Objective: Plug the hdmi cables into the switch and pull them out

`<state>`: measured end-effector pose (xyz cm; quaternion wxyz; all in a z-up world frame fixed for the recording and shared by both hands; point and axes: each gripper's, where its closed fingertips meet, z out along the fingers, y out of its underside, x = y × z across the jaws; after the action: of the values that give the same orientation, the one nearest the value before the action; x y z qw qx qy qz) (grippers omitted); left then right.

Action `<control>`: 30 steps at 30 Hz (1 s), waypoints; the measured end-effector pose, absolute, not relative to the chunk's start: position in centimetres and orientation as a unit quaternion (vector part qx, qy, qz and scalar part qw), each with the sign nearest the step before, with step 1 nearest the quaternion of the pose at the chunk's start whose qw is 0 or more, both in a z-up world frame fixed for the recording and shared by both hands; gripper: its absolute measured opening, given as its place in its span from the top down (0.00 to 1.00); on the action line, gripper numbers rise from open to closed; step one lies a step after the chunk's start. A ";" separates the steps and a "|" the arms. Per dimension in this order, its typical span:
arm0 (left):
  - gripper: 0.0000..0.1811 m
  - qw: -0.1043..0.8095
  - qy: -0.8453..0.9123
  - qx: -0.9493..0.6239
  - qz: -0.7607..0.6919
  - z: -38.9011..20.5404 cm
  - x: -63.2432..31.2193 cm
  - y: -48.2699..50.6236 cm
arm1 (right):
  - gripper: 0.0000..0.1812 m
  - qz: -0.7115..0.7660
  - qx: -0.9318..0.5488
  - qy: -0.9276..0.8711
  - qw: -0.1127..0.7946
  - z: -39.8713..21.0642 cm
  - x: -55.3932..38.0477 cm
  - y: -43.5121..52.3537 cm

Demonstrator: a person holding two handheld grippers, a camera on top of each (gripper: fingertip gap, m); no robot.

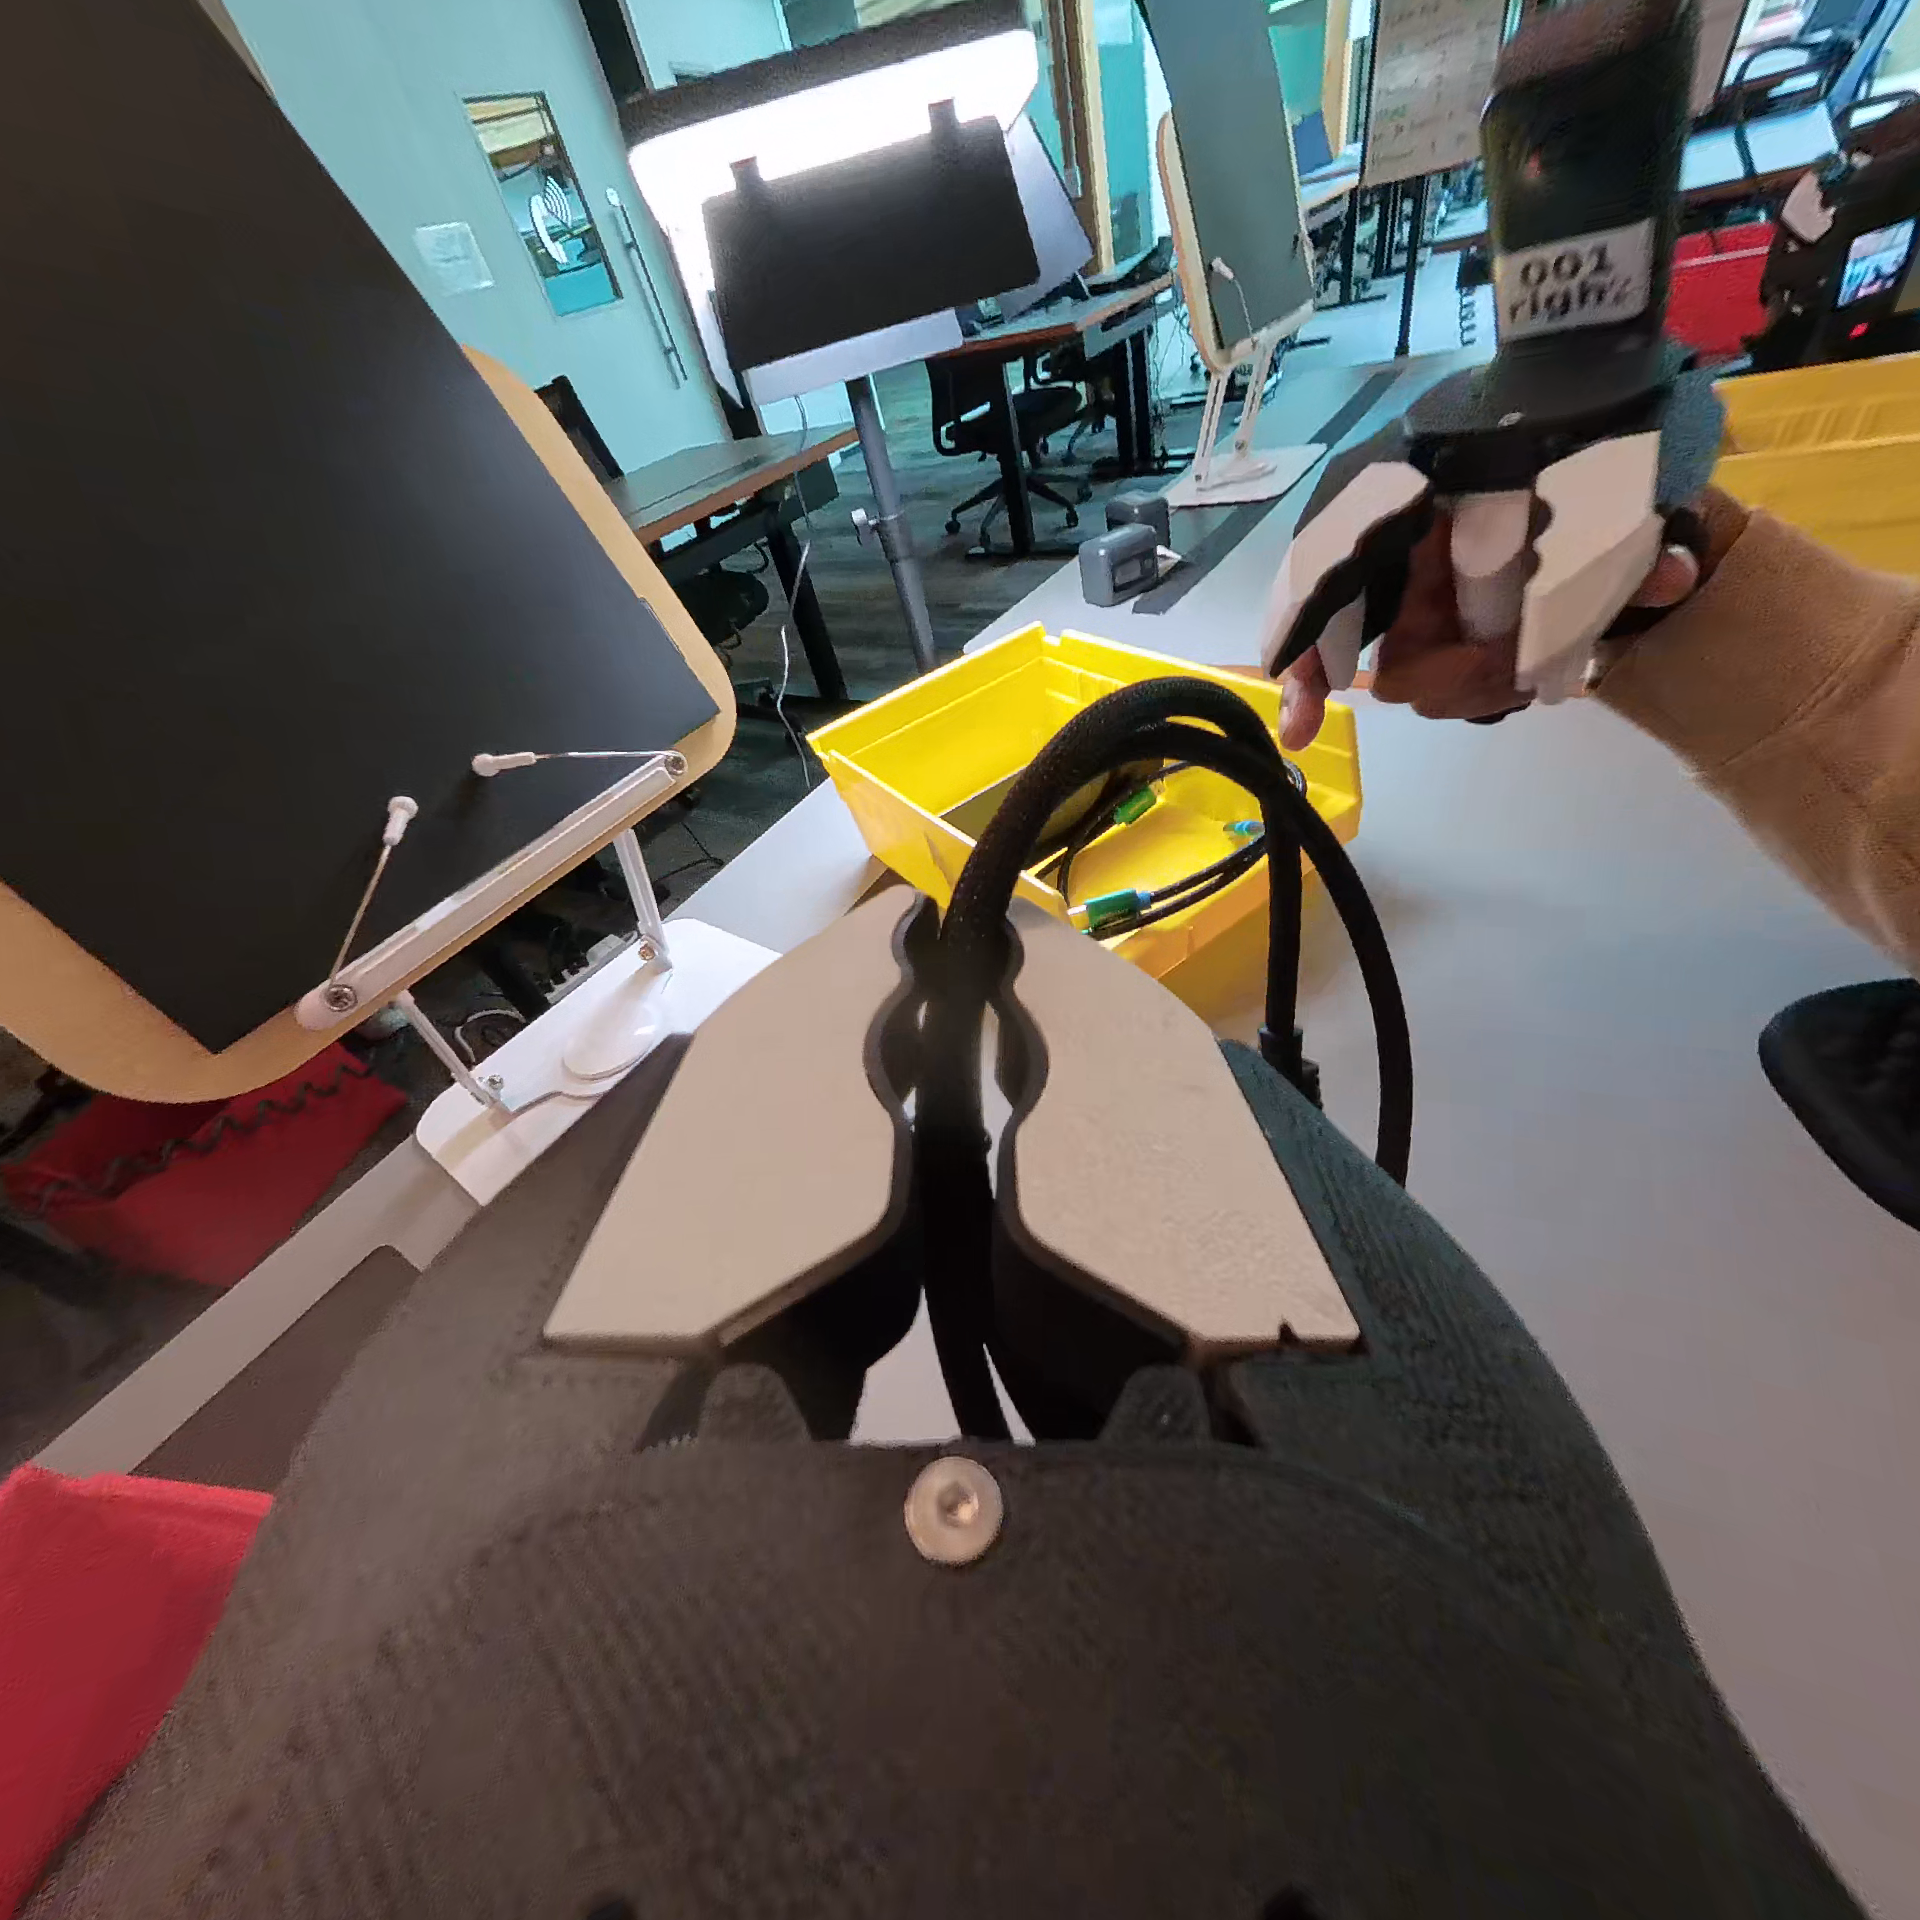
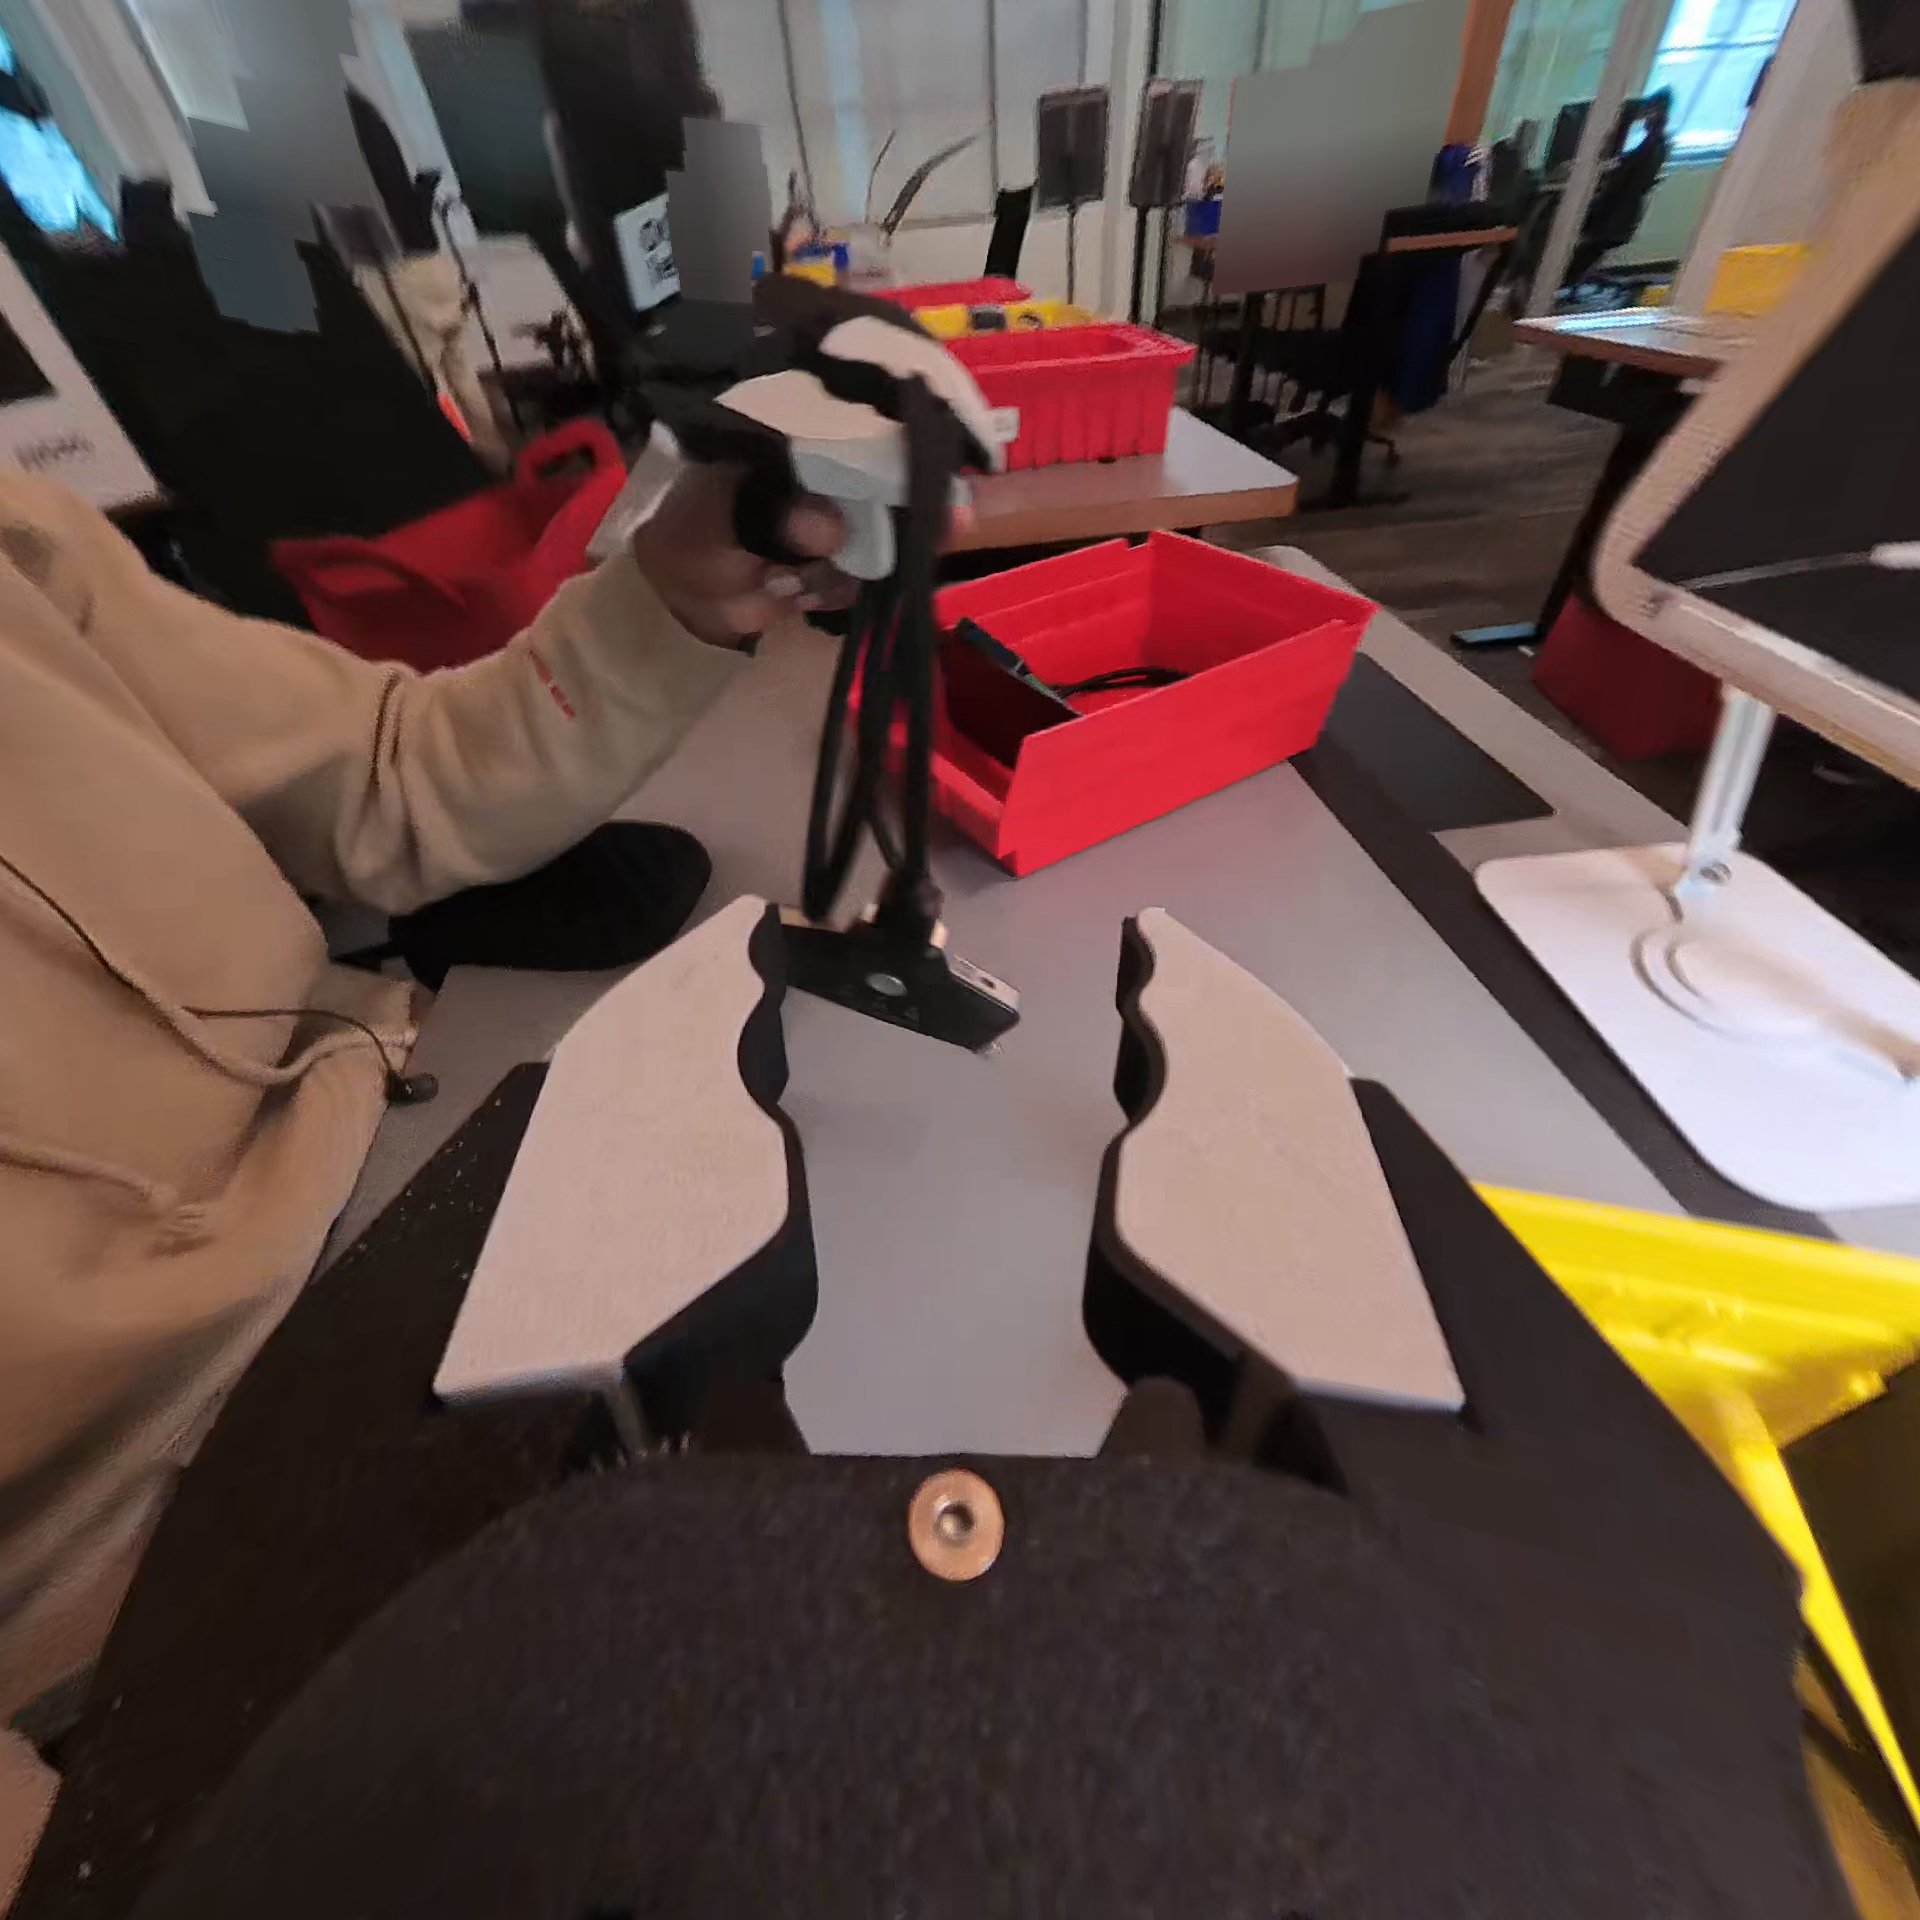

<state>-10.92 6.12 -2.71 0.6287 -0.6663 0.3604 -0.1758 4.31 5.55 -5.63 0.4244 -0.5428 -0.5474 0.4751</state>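
My left gripper is shut on a bundle of black braided HDMI cables that loops up over its fingers. In the right wrist view the left gripper holds the cables up, and the black switch hangs tilted from their lower end, at or just above the grey table. One plug shows beside my left gripper; the switch is hidden there. My right gripper is open and empty, with the switch just beyond its fingertips. It also shows at the upper right of the left wrist view.
A yellow bin with more cables stands behind the cable loop, and its edge also shows in the right wrist view. A red bin sits behind the switch. White-based panel stands flank the table. A black round object lies near the sleeve. Tip to tip, the grippers are about 15 cm apart.
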 end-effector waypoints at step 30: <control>0.84 0.640 0.328 -0.634 -0.285 0.9 -13.6 3.4 | 0.99 0.032 -0.667 -0.559 0.492 10.2 6.9 18.7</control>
<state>-13.63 3.42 0.90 0.6402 -0.6335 0.3283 -0.2845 6.90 18.73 10.20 0.4915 -0.6672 -0.5588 0.0316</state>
